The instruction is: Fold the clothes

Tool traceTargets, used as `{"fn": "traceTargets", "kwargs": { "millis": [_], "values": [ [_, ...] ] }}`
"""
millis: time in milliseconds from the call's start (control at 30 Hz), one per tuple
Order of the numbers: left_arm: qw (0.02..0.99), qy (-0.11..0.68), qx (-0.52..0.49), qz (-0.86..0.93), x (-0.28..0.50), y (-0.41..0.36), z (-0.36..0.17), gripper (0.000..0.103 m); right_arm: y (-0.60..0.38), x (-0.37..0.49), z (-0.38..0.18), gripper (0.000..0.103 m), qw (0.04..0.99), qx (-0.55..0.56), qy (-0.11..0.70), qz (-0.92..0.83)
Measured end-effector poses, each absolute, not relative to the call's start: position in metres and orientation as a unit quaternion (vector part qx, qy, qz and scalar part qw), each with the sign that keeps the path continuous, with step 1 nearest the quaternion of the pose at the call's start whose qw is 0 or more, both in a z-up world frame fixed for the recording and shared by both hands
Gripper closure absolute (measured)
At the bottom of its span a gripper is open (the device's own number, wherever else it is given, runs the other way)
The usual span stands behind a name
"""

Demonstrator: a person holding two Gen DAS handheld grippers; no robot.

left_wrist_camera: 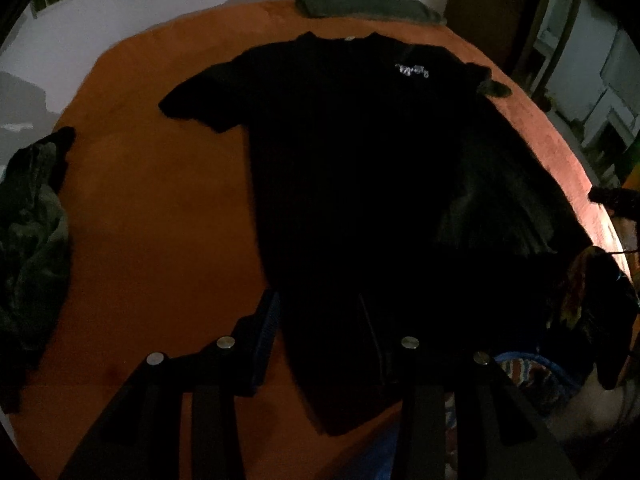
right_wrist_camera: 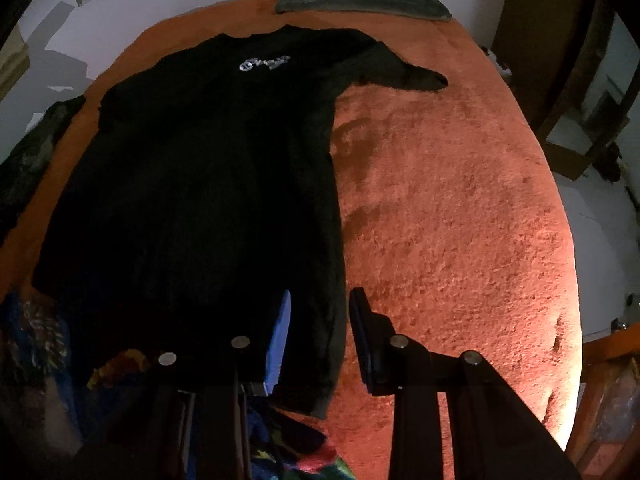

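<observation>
- We see a black T-shirt (left_wrist_camera: 360, 168) that lies flat and spread out on an orange fuzzy cover (right_wrist_camera: 460, 200), with the collar at the far side and the hem near our grippers.
- A small white print (right_wrist_camera: 264, 63) is on the chest of the shirt.
- Our left gripper (left_wrist_camera: 320, 336) is over the near hem of the shirt; its jaws are spread apart and nothing is between them.
- Our right gripper (right_wrist_camera: 320, 328) is at the near right edge of the shirt; its jaws are spread, and the side edge of the shirt lies in the gap between them, not pinched.
- A folded grey-green cloth (right_wrist_camera: 360, 0) lies at the far edge of the cover, apart from the shirt.
- A crumpled dark green garment (left_wrist_camera: 32, 220) lies at the left edge.
</observation>
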State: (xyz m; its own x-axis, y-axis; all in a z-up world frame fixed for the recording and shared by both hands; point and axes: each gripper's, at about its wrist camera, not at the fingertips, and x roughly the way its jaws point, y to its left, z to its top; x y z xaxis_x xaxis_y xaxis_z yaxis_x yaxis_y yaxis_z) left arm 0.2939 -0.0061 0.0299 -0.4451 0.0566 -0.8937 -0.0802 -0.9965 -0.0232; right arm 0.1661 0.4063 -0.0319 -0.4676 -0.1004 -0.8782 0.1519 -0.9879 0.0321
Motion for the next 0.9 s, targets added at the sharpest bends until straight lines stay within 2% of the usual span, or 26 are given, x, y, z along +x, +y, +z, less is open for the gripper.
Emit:
{"fn": "traceTargets", "kwargs": {
  "millis": [367, 400, 467, 533, 633, 733, 800, 900],
  "values": [
    [0.010, -0.046, -0.469, 0.882, 0.292, -0.025, 0.085, 0.056, 0.361, 0.159, 0.067, 0.074, 0.085, 0.428, 0.025, -0.899],
    [0.009, -0.054, -0.462, 0.885, 0.294, -0.025, 0.090, 0.055, 0.355, 0.159, 0.076, 0.073, 0.086, 0.417, 0.025, -0.904],
    [0.004, -0.054, -0.448, 0.892, 0.293, -0.021, 0.099, 0.053, 0.339, 0.160, 0.096, 0.058, 0.088, 0.393, 0.026, -0.915],
    [-0.002, -0.050, -0.435, 0.899, 0.291, -0.016, 0.107, 0.051, 0.323, 0.159, 0.107, 0.056, 0.089, 0.378, 0.017, -0.921],
    [-0.017, -0.043, -0.414, 0.909, 0.285, -0.003, 0.119, 0.047, 0.306, 0.153, 0.115, 0.056, 0.099, 0.360, -0.030, -0.927],
    [-0.011, -0.041, -0.402, 0.915, 0.282, 0.017, 0.121, 0.039, 0.285, 0.148, 0.113, 0.056, 0.118, 0.344, -0.083, -0.928],
    [-0.004, -0.036, -0.397, 0.917, 0.285, 0.033, 0.113, 0.032, 0.268, 0.150, 0.099, 0.056, 0.133, 0.359, -0.097, -0.919],
    [-0.006, -0.025, -0.391, 0.920, 0.292, 0.062, 0.085, 0.031, 0.249, 0.158, 0.073, 0.056, 0.138, 0.373, -0.098, -0.912]
  ]
}}
